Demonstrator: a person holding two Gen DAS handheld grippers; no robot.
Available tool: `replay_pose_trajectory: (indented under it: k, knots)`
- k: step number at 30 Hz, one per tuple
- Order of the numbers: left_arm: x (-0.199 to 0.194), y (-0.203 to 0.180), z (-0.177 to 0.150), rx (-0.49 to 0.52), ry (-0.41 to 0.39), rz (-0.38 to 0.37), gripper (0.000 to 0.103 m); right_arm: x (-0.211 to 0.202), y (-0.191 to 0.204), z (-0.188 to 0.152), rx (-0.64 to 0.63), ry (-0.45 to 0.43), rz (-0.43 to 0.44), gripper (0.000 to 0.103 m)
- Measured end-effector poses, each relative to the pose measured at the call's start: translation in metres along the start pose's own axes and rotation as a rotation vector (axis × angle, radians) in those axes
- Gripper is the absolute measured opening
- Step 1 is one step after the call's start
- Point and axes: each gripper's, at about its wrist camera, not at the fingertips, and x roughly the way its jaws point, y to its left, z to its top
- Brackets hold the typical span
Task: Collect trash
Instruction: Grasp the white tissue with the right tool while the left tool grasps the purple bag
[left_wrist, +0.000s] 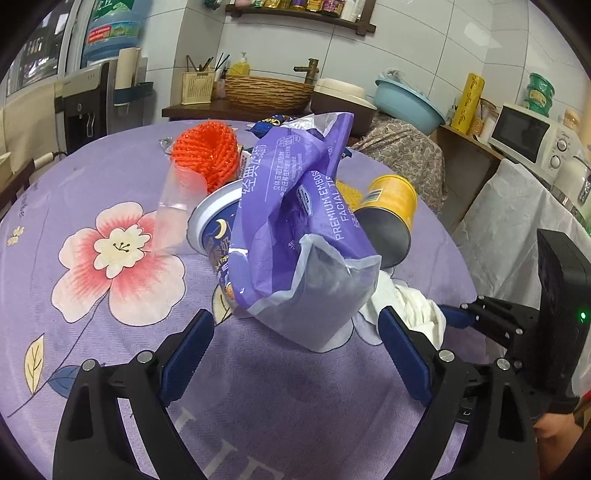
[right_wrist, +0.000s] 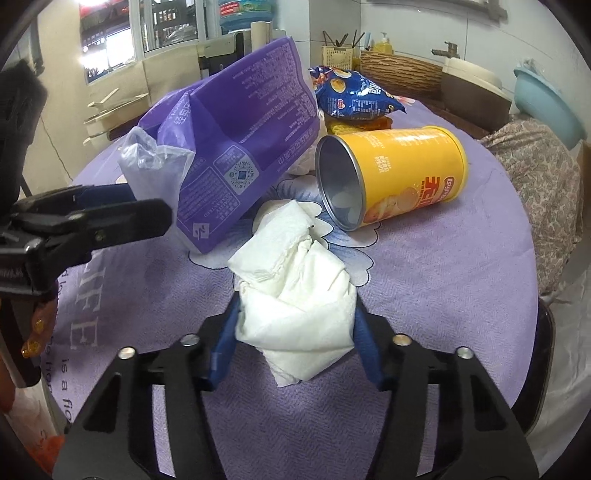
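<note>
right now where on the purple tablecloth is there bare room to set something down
Bare cloth lies around the pink flower print, left of the blue paper cup, and right of the yellow chip can toward the table edge. The middle is crowded: purple tissue bag, orange foam net, crumpled white tissue.

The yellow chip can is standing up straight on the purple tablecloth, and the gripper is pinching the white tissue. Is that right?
Not quite. The yellow chip can is lying on its side, its open end facing the camera, as the right wrist view shows. It is on the purple tablecloth, and the right gripper does have the white tissue between its fingers.
</note>
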Motion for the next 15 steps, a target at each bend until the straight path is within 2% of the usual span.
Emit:
replay_pose_trajectory:
  k: [2, 5, 13, 15]
  knots:
    - [0.002, -0.002, 0.002, -0.002, -0.002, 0.0, 0.089, -0.002, 0.0, -0.001, -0.002, -0.01, 0.002, 0.033]
    - [0.005, -0.003, 0.006, -0.019, -0.003, 0.005, 0.089, -0.009, -0.002, -0.004, 0.002, -0.038, 0.003, 0.027]
    - [0.019, -0.001, 0.008, -0.074, 0.035, -0.017, 0.089, -0.028, -0.009, -0.014, 0.05, -0.073, 0.018, 0.025]
    - [0.021, 0.001, 0.007, -0.092, 0.035, -0.033, 0.081, -0.032, -0.008, -0.018, 0.053, -0.073, 0.019, 0.025]
